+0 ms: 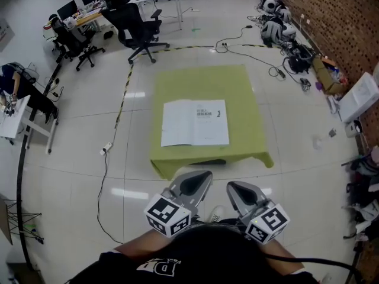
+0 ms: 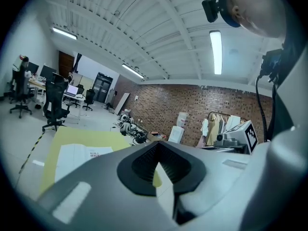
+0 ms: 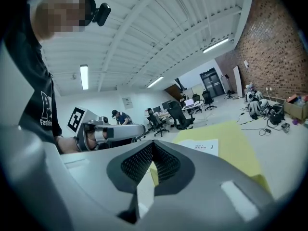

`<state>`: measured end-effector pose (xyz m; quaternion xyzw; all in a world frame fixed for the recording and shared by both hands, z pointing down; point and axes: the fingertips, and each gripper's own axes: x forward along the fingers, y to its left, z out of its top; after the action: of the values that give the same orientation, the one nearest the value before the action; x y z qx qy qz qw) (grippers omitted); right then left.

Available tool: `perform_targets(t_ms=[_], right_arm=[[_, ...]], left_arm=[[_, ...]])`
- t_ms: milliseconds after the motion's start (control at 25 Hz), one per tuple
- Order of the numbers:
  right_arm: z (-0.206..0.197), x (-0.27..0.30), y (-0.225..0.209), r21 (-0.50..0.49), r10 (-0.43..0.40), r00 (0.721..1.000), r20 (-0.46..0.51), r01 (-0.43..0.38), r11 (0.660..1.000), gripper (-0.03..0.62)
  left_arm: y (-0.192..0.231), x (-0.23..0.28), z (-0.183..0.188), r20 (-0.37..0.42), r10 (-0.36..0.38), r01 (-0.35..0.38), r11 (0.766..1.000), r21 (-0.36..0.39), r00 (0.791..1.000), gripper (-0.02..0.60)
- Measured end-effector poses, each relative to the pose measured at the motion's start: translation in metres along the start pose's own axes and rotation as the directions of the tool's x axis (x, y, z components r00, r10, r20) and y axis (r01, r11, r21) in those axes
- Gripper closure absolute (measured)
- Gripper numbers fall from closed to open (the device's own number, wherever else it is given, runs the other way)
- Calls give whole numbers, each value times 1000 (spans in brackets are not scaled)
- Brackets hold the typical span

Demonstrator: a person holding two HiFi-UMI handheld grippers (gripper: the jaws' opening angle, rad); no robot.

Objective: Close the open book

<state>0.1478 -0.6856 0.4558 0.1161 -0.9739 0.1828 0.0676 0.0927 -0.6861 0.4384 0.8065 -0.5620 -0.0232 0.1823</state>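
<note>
The left gripper and right gripper hang side by side close to the person's chest, each with its jaws pressed together on nothing, while the open book lies flat ahead of both tips, well apart from them, on the yellow-green table.

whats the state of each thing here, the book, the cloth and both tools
book: open, lying flat on the cloth, pages up
cloth: spread flat, front edge hanging down
left tool: shut, nothing in it, held short of the book
right tool: shut, nothing in it, held short of the book
</note>
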Motion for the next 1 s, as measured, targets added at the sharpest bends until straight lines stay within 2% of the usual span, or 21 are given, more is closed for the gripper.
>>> perform_targets(t_ms=[240, 400, 560, 760, 1000], right_arm=[[-4, 1, -8, 25, 90, 996, -14, -90, 996, 586], [-5, 7, -13, 42, 114, 993, -24, -113, 993, 586], [-3, 21, -16, 46, 131, 991, -38, -129, 991, 586], [5, 43, -25, 33, 124, 991, -46, -123, 992, 586], [28, 69, -43, 11, 63, 997, -40, -63, 998, 586]], left_arm=[[5, -5, -1, 0, 117, -117, 993, 5, 993, 574], [15, -16, 2, -10, 188, -188, 982, -1, 982, 574], [27, -23, 2, -15, 224, -225, 974, -37, 974, 575], [53, -20, 4, -13, 231, -231, 972, -42, 973, 574], [88, 0, 24, -5, 177, -177, 983, -41, 984, 575]])
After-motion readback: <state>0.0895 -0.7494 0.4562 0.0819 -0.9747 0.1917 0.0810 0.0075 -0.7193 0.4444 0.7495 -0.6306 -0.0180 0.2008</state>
